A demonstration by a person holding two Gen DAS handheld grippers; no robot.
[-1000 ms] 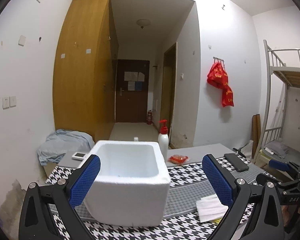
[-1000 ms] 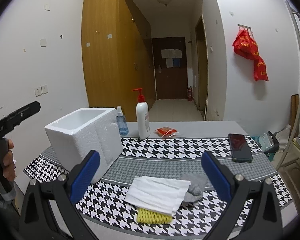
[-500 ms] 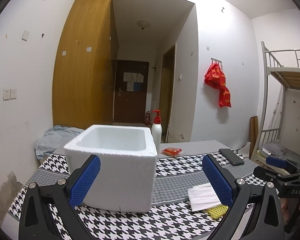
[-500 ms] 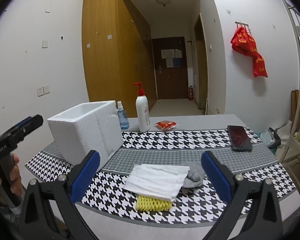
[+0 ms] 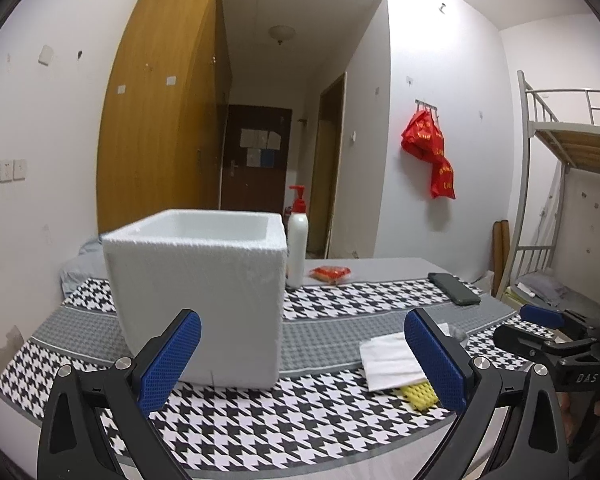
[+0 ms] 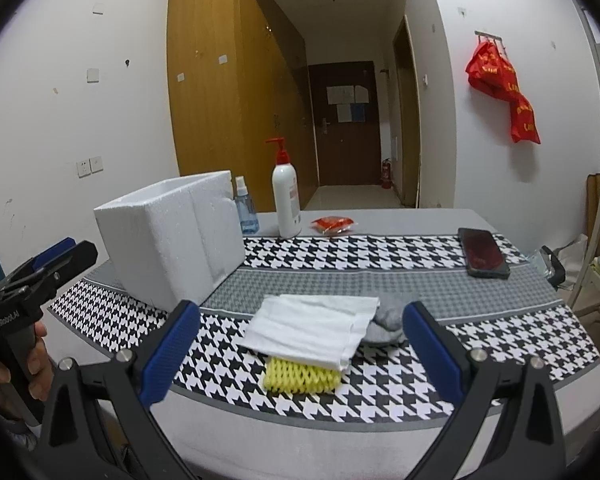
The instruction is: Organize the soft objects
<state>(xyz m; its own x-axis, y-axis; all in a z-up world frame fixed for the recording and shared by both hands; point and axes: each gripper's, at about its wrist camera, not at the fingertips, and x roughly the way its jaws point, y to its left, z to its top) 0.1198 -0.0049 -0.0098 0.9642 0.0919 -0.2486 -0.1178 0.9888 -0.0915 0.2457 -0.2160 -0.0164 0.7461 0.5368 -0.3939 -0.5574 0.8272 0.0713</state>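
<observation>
A table (image 6: 400, 216) with a black-and-white houndstooth cloth (image 6: 340, 254) stands in a white-walled room with a wooden wardrobe (image 6: 220, 92) behind it. In the right wrist view, a white foam box (image 6: 172, 240) sits open-topped at about 10 o'clock on the cloth. A folded white cloth (image 6: 312, 328) lies at the near middle, on top of a yellow foam net (image 6: 300, 376) that sticks out at its 6 o'clock edge. A grey cloth (image 6: 388, 318) touches the white one at its 3 o'clock side. A pump bottle (image 6: 286, 196), a spray bottle (image 6: 245, 212) and a red packet (image 6: 332, 224) stand toward 12 o'clock, a phone (image 6: 482, 258) toward 2 o'clock. The right gripper (image 6: 300, 356) hovers with its fingers wide apart, holding nothing. The left gripper (image 5: 302, 358) is likewise spread and empty, facing the box.
</observation>
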